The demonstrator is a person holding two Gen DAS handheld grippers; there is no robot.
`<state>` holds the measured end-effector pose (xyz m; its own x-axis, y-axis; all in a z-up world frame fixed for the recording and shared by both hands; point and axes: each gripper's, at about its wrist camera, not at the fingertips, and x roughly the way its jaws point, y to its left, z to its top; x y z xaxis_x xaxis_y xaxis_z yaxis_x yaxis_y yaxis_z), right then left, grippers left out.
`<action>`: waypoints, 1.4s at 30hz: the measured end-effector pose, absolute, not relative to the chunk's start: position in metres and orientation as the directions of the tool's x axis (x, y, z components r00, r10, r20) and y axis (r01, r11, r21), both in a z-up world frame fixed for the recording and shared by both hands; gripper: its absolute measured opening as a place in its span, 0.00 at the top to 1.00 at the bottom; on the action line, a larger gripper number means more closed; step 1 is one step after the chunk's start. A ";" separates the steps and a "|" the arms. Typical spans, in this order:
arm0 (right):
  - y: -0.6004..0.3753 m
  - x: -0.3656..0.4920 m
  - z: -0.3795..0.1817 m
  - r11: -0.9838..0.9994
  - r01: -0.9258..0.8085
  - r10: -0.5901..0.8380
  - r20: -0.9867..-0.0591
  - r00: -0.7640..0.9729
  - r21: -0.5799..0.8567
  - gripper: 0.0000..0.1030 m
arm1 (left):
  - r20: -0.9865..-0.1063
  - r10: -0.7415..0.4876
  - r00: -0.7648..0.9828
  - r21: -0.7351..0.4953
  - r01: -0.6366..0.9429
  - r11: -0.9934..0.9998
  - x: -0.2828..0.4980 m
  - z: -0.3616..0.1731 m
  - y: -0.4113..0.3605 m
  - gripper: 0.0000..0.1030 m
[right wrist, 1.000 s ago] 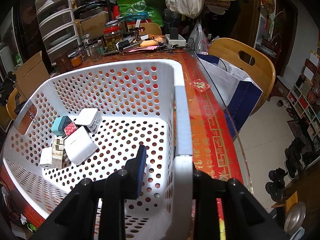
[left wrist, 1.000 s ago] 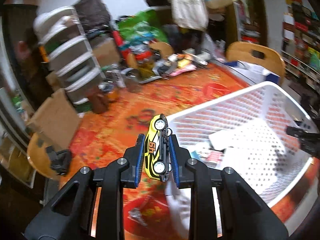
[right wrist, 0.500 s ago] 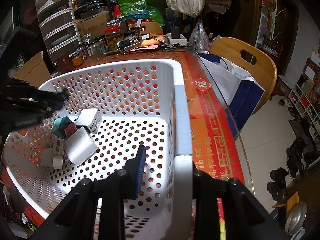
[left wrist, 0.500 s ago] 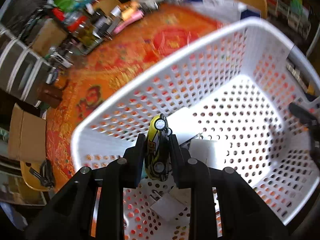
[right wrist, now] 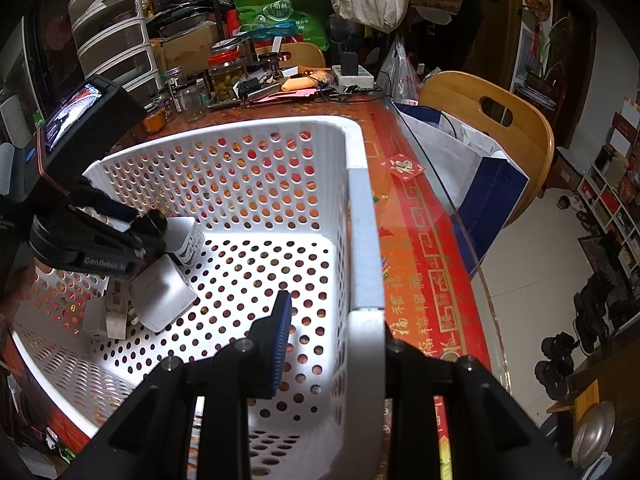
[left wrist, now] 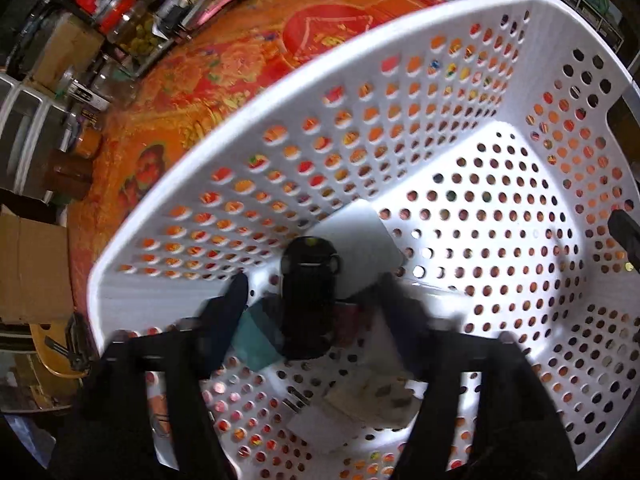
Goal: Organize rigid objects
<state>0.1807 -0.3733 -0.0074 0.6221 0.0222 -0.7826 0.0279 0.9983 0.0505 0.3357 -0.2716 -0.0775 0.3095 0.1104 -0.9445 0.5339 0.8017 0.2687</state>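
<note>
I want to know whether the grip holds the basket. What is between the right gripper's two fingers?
In the right wrist view, the white basket's side wall and rim stand between them; the right gripper is clamped on it.

— Where did the white perforated plastic basket (right wrist: 224,168) stand?
— On the red-and-orange patterned tabletop (right wrist: 424,248), near its right edge. A wooden chair with a cut-out handle (right wrist: 496,120) was beyond that edge, and a white-and-blue bag (right wrist: 480,168) leaned between the two.

— And inside the basket?
— Small white charger blocks (right wrist: 160,300) lay clustered at its left end, with the dark-bottomed toy car (left wrist: 308,296) above them, between the spread left tongs (left wrist: 312,300).

— Behind the basket?
— Glass jars (right wrist: 224,76) and clutter at the tabletop's far end, with stacked clear plastic drawers (right wrist: 112,44) further left.

— The right tongs (right wrist: 332,320)?
— They straddled the basket's near right wall.
</note>
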 end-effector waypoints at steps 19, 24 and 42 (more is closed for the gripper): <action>-0.376 0.178 -0.006 0.998 0.042 0.014 -0.776 0.630 0.052 0.73 | -0.878 -0.017 0.479 0.031 0.092 0.995 0.223 -0.047 0.042 0.27; -0.376 0.178 -0.006 0.998 0.041 0.011 -0.780 0.625 0.047 0.73 | -0.919 -0.074 0.388 -0.039 0.099 0.994 0.237 -0.092 0.034 0.38; -0.377 0.177 -0.007 0.998 0.035 0.020 -0.777 0.630 0.054 0.73 | -0.909 -0.034 0.415 -0.027 0.022 0.999 0.233 -0.099 0.021 0.77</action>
